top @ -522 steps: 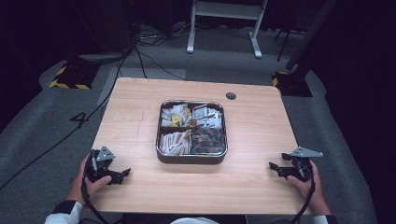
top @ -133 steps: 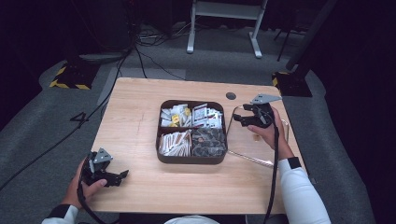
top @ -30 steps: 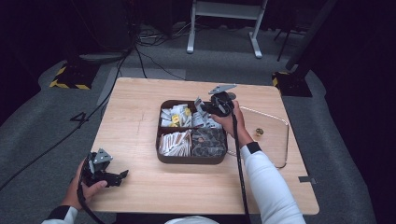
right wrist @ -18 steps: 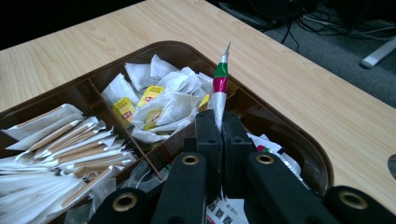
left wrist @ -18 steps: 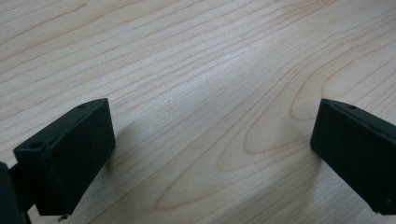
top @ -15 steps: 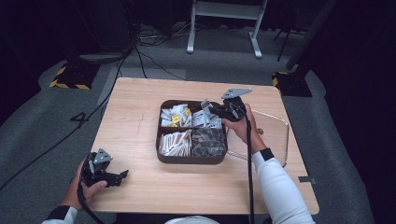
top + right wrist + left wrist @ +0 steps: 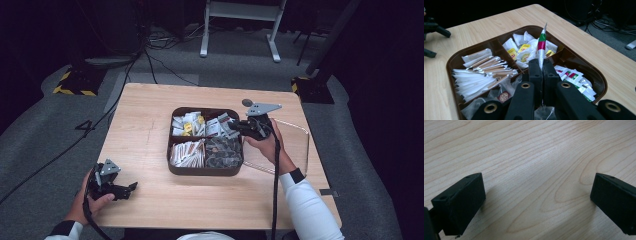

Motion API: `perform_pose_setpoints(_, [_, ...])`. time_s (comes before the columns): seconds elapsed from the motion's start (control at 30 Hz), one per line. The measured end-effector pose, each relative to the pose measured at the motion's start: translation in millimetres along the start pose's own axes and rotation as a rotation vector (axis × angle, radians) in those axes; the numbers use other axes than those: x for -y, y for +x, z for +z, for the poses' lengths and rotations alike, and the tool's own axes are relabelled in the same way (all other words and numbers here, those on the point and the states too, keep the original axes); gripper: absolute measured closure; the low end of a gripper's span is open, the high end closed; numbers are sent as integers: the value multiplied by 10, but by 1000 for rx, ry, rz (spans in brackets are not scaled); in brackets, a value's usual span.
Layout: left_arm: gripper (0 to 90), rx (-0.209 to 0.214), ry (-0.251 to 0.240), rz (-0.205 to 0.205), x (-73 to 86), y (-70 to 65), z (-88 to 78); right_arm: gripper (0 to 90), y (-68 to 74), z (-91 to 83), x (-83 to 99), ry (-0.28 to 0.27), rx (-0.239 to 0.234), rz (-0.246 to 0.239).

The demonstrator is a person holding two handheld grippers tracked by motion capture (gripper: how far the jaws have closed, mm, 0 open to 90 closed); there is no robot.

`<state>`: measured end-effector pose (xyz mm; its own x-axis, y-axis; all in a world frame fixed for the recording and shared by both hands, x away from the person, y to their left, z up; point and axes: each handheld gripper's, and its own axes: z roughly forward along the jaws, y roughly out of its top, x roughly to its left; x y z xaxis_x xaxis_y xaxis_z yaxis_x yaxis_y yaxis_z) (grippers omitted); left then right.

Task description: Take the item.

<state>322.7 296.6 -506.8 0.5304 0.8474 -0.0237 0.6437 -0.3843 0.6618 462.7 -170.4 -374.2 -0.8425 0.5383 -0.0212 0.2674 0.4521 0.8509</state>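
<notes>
The right gripper (image 7: 236,125) hangs above the far right part of the brown tray (image 7: 176,167), and its jaws are pressed together on a thin sachet (image 7: 541,46). In the right gripper view the sachet stands almost upright between the two black jaws. Its lower end is clamped between the pads, and its upper part, with a green band, a red band and a white pointed tip, sticks out past the jaw tips. So the sachet is inside the grip, not beside it, and it is lifted clear of the other packets below.

Under it, the tray has four sections. One holds white packets with yellow labels (image 7: 524,51), one holds long white and brown packets (image 7: 482,72), one holds packets with red and green marks (image 7: 575,80), and the nearest one holds clear wrappers; what is inside those I cannot tell well, because the gripper covers most of them.

The left gripper (image 7: 125,189) rests on the wooden table (image 7: 150,105) near the front left corner, well apart from the tray. Its jaws stand wide, with only bare wood between them. A clear lid (image 7: 300,150) lies on the table just right of the tray.
</notes>
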Motion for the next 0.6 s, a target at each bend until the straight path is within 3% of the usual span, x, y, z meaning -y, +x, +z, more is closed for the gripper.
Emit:
perform_pose_setpoints(0.3, [1,0,0,0,0,0,0,886,106,-131,89,-16,-31,-18])
perform_pose_setpoints(0.6, [1,1,0,0,0,0,0,886,298,-253,175,-20,-79,-55])
